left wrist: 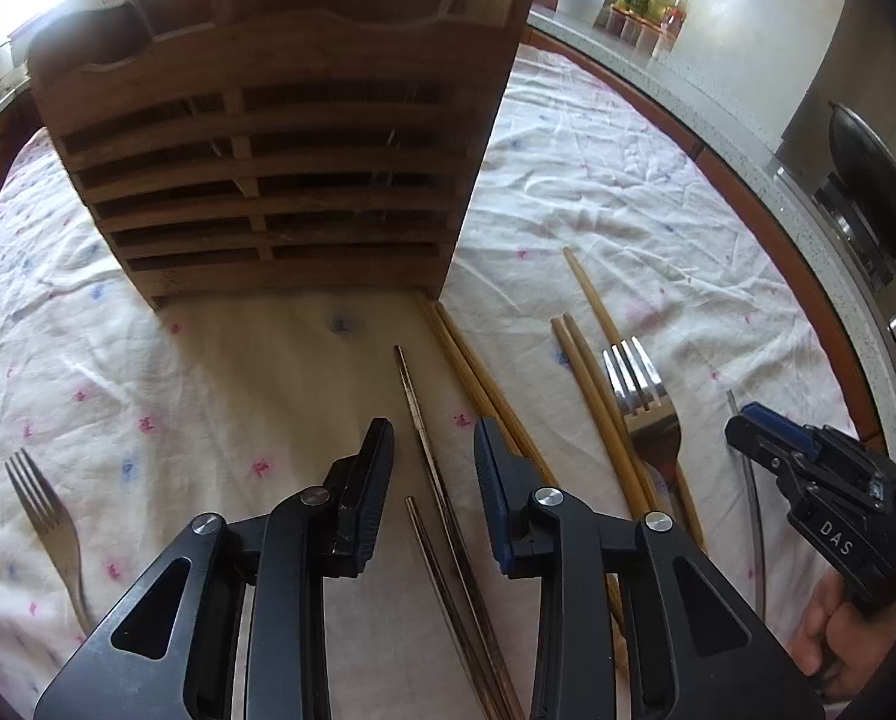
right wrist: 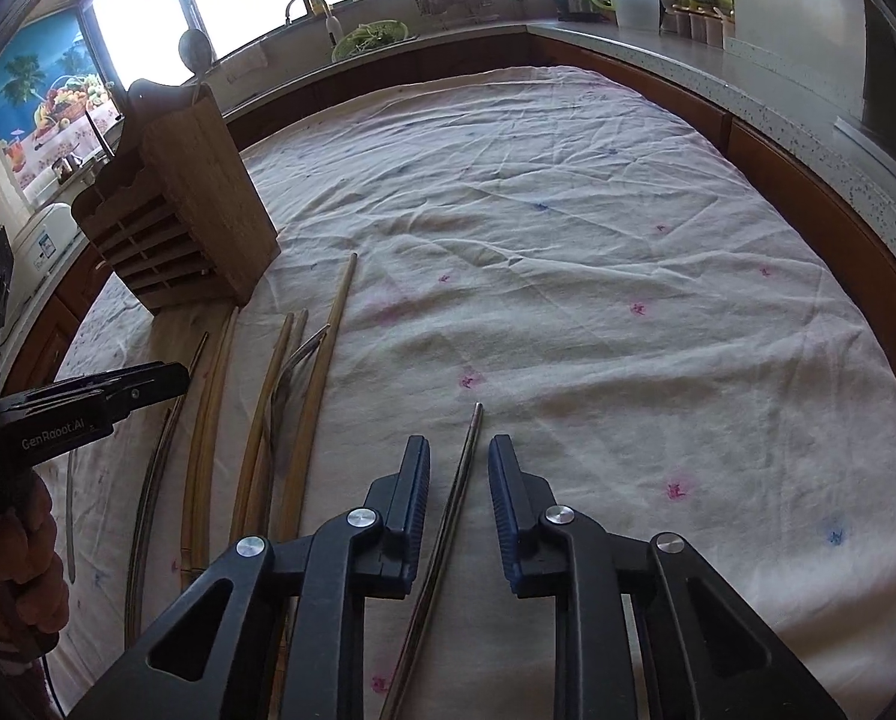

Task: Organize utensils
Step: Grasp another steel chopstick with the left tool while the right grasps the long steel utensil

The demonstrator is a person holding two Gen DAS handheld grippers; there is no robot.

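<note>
My left fingers [left wrist: 432,450] straddle a metal chopstick [left wrist: 414,408] at lower centre, not yet pinching; my right fingers [right wrist: 460,462] likewise bracket another metal chopstick [right wrist: 470,450]; wooden holder [left wrist: 267,180] stands upper left on the table [left wrist: 598,180].

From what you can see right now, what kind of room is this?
Most likely a home kitchen. A countertop runs along the walls, with a sink tap by the window and a dark pan on a stove. Utensils lie on a cloth-covered table beside a wooden utensil holder.
</note>
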